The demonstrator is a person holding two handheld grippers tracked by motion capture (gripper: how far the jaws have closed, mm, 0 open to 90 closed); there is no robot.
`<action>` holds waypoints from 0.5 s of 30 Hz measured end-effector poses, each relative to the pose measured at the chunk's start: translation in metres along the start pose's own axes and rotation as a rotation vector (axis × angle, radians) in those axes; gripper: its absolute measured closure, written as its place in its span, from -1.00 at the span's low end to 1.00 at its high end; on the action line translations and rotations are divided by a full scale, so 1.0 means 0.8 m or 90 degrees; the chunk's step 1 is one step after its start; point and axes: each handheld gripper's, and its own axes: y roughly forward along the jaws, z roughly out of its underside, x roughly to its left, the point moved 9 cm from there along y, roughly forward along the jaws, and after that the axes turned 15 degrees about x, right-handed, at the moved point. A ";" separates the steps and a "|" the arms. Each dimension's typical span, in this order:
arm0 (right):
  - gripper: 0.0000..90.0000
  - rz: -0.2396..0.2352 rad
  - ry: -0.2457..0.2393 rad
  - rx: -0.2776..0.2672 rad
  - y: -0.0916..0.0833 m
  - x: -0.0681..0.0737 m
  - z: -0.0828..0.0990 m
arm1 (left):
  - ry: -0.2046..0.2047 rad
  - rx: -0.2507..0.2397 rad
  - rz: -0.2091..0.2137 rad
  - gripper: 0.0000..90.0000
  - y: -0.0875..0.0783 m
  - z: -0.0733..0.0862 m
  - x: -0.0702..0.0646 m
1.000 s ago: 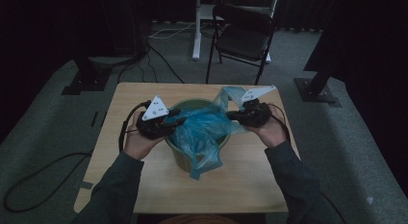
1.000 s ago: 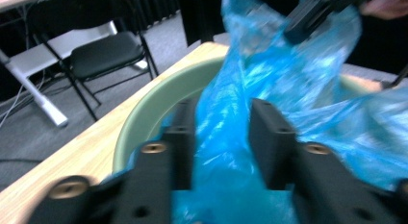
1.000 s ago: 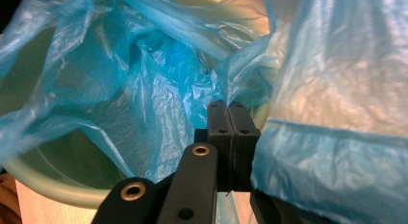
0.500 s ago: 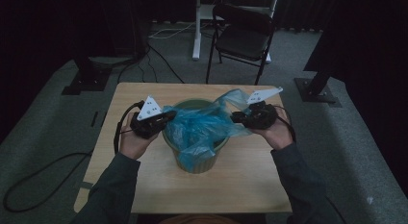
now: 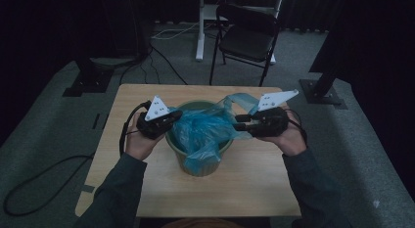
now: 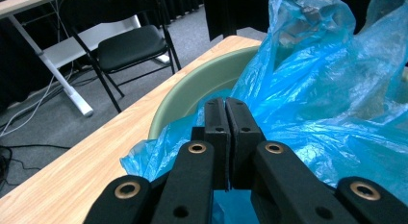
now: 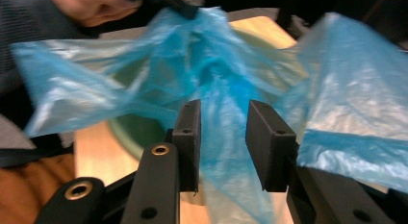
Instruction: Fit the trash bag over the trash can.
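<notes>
A green bin (image 5: 198,164) stands mid-table with a blue plastic bag (image 5: 200,130) draped in and over it. My left gripper (image 5: 175,118) sits at the bin's left rim, shut on the bag's edge; its jaws meet in the left gripper view (image 6: 225,106) with blue film (image 6: 312,89) bunched around them over the bin rim (image 6: 192,89). My right gripper (image 5: 238,123) is at the bin's right side. Its jaws have just been opening and stand apart (image 7: 223,111), with loose bag film (image 7: 216,70) hanging between them, not pressed. The left gripper (image 7: 178,0) shows opposite, pinching the bag.
The wooden table (image 5: 147,189) has bare room in front of and beside the bin. A black folding chair (image 5: 247,37) and a white desk leg (image 5: 199,27) stand beyond the far edge. Cables lie on the grey floor at left.
My right gripper has let go of the bag and drifted a little to the right. The bag now spreads wider over the bin. The left hand stays put.
</notes>
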 end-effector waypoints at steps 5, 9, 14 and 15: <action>0.45 -0.022 -0.029 0.000 -0.001 0.021 -0.006 | -0.002 0.000 -0.003 0.96 0.001 -0.002 0.002; 0.45 -0.021 -0.043 -0.005 -0.004 0.028 -0.011 | -0.005 -0.002 -0.004 0.96 0.001 -0.004 0.004; 0.45 -0.009 -0.051 -0.007 -0.007 0.028 -0.020 | 0.000 -0.003 -0.003 0.96 0.000 -0.004 0.002; 0.43 0.004 -0.045 -0.005 -0.004 0.022 -0.025 | 0.003 -0.002 -0.003 0.96 0.000 -0.004 0.001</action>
